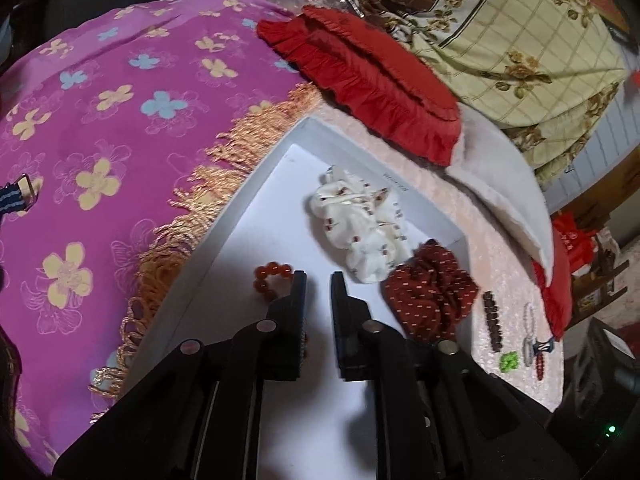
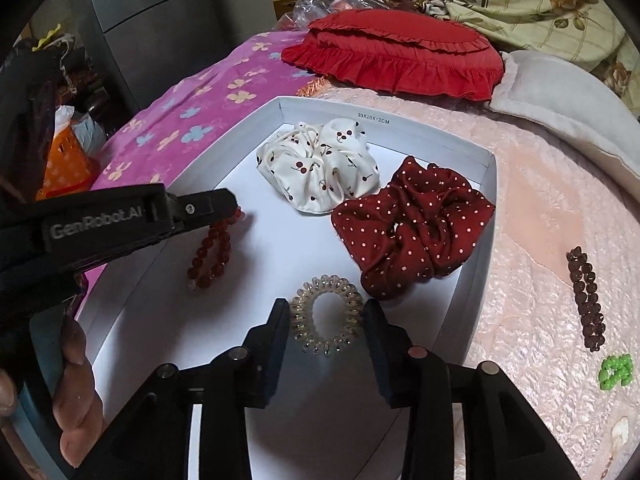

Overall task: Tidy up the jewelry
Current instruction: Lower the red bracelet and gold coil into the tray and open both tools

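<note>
- Right wrist view: the right gripper stands spread over the shallow white cardboard box; the clear coiled plastic hair tie lies on the box floor between its fingers, pads apart from it.
- The left gripper reaches in from the left. Its jaws stand slightly parted, and the red glass-bead bracelet lies at its fingertips; a pinch cannot be confirmed.
- Beyond lie the dark red polka-dot fabric scrunchie and the cream cherry-print scrunchie, both inside the box.
- Right of the box, on the pink quilted bedspread, lie a dark brown beaded clip and a small green beaded ring.
- Farthest, a red ruffled cushion rests.
</note>
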`<state>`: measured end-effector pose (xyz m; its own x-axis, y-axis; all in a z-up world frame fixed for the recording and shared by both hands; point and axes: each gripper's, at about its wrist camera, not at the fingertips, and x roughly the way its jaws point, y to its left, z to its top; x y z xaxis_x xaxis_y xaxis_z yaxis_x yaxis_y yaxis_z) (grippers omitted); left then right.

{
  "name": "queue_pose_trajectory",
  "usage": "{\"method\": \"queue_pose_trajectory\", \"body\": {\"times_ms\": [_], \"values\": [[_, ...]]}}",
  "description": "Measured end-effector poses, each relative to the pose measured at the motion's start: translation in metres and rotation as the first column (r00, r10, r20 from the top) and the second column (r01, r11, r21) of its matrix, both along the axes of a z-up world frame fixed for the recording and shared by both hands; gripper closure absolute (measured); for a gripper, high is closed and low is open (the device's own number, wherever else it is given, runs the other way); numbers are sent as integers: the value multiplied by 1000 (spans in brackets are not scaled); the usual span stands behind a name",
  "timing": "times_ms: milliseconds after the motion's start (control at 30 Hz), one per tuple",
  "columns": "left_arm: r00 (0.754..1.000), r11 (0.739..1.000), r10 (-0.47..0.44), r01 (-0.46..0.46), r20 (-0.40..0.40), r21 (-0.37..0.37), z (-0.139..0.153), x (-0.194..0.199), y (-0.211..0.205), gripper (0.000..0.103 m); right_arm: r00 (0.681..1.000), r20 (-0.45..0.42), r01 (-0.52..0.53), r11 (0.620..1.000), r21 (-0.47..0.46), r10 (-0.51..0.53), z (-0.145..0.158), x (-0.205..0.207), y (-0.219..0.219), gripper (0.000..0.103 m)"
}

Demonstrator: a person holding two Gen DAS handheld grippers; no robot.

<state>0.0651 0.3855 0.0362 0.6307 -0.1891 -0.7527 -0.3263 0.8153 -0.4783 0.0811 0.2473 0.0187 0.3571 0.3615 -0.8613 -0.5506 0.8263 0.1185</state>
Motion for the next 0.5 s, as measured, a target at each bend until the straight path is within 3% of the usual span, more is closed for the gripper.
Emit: {"method": "queue_pose_trajectory", "body": {"times_ms": [67,133,267,400,500], "values": [[1000,1000,-2,2,17,-5,5,-3,-1,76,1000,11,8,1000,8,-8,5,-2,-5,64],[1000,1000,1,-1,30,-1,10,-6,-2,73,1000,17,18,999,27,-18,11,-5,-12,63],[1000,999,-26,25,7,35,14,-9,-6,73,999,12,44,997,66,-45,23,-14,-36,63],[995,979,-19,39,-100,199,9,-9,-18,76,997,24,70,995,77,-72,33,-30,-64,63],[989,984,-32,56,-142,170,-5,-5,-20,77,997,30,68,995,74,-70,38,-45,-84,63]]}}
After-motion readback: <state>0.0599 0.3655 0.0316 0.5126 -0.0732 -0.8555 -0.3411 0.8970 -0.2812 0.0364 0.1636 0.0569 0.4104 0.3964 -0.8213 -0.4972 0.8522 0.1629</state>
